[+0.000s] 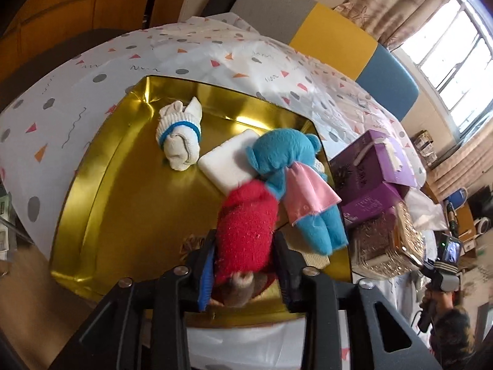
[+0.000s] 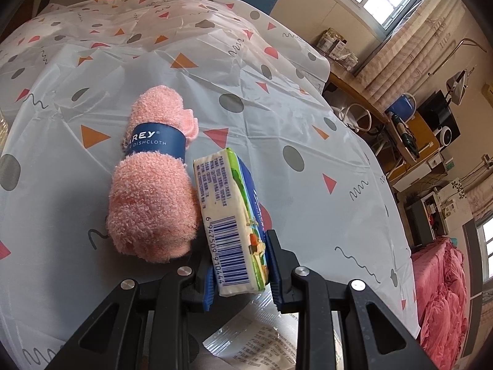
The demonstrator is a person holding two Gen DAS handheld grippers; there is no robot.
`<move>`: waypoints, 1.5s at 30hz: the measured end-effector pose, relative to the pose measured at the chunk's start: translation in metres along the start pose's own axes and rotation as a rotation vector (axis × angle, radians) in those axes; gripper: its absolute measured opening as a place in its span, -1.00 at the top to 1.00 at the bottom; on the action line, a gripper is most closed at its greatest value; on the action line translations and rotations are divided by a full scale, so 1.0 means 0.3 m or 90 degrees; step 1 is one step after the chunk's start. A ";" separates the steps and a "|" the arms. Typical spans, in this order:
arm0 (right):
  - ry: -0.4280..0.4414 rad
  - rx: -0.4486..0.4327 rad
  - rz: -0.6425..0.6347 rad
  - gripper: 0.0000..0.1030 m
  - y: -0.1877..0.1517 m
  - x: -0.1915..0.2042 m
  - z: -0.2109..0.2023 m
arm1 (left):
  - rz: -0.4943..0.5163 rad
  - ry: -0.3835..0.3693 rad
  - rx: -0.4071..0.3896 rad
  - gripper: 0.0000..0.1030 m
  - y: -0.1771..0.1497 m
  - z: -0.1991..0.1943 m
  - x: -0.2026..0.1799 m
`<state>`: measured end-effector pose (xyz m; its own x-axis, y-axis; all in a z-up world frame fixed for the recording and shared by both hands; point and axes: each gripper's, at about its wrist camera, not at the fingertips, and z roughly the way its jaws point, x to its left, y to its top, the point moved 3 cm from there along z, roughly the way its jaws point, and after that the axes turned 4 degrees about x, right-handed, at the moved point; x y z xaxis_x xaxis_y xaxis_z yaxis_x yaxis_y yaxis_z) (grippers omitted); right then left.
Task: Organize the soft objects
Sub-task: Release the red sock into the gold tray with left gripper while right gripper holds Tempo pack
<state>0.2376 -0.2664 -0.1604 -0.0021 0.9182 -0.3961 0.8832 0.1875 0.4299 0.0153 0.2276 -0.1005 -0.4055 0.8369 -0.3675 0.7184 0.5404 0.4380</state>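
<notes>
Over gold tray (image 1: 92,191): left fingers (image 1: 207,256) clamp red plush (image 1: 246,231) | right fingers (image 2: 209,283) clamp tissue pack (image 2: 234,219)

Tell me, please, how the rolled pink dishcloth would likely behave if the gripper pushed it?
The pink dishcloth looks fluffy, so it would probably squash. Its paper band keeps it rolled, so it might roll sideways. It touches the tissue pack, which may block it.

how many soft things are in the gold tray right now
4, though others may be hidden. A white sock bundle at the far side, a white foam block mid-tray, a blue plush lying on it, and a red plush gripped by the left gripper.
</notes>
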 end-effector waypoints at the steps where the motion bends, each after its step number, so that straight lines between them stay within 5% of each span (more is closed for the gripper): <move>1: 0.000 0.000 -0.001 0.47 0.000 0.000 -0.001 | -0.005 0.004 -0.006 0.06 0.011 0.008 -0.001; 14: 0.006 -0.001 0.001 0.47 0.002 -0.002 -0.002 | 0.150 0.149 -0.086 0.00 -0.023 -0.023 -0.051; 27: 0.075 0.004 0.089 0.49 0.016 -0.064 -0.012 | 0.212 0.156 -0.121 -0.18 -0.064 -0.089 -0.136; 45: 0.155 -0.116 0.201 0.49 0.077 -0.149 -0.209 | 0.213 0.145 -0.127 -0.36 -0.069 -0.107 -0.115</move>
<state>0.2288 -0.2814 -0.0819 0.1252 0.9917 -0.0291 0.7614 -0.0773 0.6437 -0.0036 0.1903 -0.0706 -0.2992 0.9542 0.0006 0.7175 0.2246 0.6594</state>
